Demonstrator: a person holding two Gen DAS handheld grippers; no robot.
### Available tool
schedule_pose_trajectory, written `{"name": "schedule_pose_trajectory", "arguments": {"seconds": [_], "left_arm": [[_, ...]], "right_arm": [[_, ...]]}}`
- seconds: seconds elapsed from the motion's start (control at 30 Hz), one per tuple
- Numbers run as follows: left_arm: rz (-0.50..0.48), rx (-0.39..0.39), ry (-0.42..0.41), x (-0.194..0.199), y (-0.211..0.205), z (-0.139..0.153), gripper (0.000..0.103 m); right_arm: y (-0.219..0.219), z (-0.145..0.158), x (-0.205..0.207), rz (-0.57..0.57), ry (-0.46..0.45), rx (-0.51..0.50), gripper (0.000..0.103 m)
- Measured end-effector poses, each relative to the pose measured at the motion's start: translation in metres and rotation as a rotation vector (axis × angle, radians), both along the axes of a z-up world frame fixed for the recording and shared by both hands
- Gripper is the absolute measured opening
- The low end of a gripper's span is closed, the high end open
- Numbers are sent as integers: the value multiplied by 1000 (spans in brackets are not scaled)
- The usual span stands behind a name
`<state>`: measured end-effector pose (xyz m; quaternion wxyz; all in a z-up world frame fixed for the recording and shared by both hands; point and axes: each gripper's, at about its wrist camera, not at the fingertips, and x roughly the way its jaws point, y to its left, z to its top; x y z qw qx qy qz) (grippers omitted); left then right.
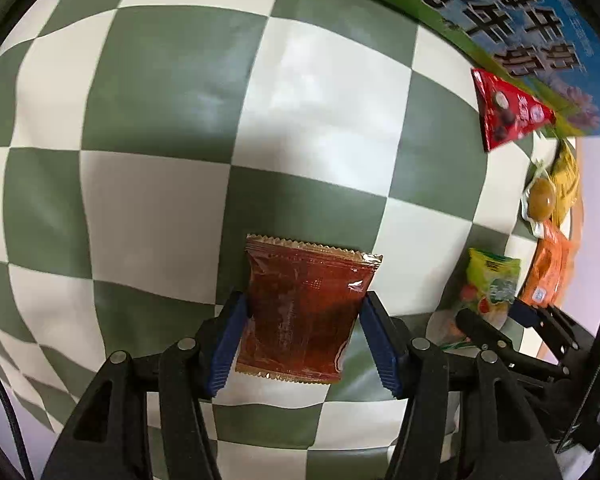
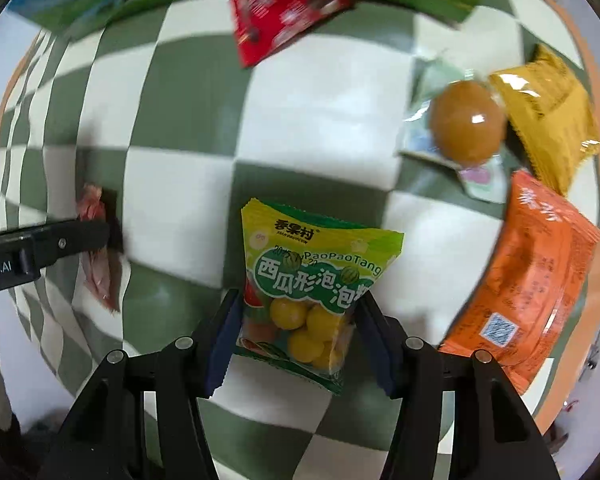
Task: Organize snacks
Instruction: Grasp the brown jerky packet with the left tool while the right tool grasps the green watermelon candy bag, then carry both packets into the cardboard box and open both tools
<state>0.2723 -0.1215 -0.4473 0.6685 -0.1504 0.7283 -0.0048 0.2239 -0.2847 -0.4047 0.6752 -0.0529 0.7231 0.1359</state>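
Observation:
My left gripper (image 1: 304,298) points down at the green-and-white checked cloth (image 1: 172,80), shut on a dark red-brown snack packet (image 1: 300,332); its blue pads press both side edges. That packet (image 2: 96,248) also shows blurred at the left of the right wrist view, held by the left gripper's fingers (image 2: 84,234). My right gripper (image 2: 299,296) is shut on a green-and-yellow bubble-gum packet (image 2: 312,268), pads against its sides. The left wrist view shows the same gum packet (image 1: 492,284) at the right, in the right gripper's fingers (image 1: 480,328).
A red packet (image 2: 284,8) lies by a blue-and-green milk carton (image 1: 500,20) at the far edge. To the right lie a brown egg in clear wrap (image 2: 466,120), a yellow packet (image 2: 548,120) and an orange packet (image 2: 528,280), near the table edge.

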Motion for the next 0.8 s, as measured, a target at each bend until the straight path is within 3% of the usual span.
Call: {"name": "schedule_pose_trajectory", "arguments": {"seconds": [0.13,0.37,0.47,0.53,0.67,0.8], "left_arm": [[-74,11,58,-4,-2,-25,63],[-111,44,28,-10,-10,-28,64],[-115,102,5,-1,-47,-15,53],[-111,113,-5,-6,-46,-11,53],[-110,116,-30,-5,-51,6,52],[-108,79,-87,0,-50,50,52]], "right_arm": [[1,-4,8,-76,24,33,62],[-22,1,34,-198,44,73,64],[-24,0,34,-235,34,79,63],[-37,5,40,-238,5,66,54],[-38,5,25,-245,-17,80,53],[-46,19,2,-263,-32,135,53]]}}
